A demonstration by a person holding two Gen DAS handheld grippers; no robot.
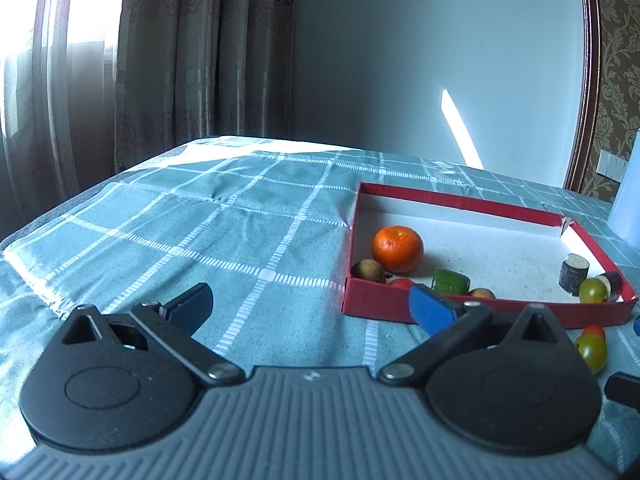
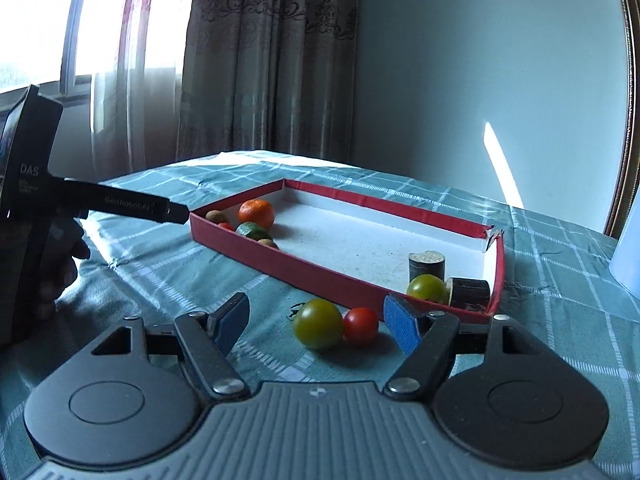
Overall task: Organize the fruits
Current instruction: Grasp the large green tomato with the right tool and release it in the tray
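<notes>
Teal checked cloth [image 2: 168,264] is spread under a red tray [image 2: 304,268]. An orange [image 2: 257,212] is seen in the tray's far left corner, a green tomato [image 2: 427,288] in its near right corner. Just outside the tray's near wall, a second green tomato [image 2: 318,323] is touched by a red one [image 2: 361,325]. Both the right gripper [image 2: 316,322] and the left gripper [image 1: 310,308] are spread, nothing pinched.

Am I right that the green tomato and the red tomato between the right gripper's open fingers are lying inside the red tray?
Not quite: the green tomato and red tomato lie on the tablecloth, just outside the red tray, as the right wrist view shows. They do sit ahead of the open right gripper.
</notes>
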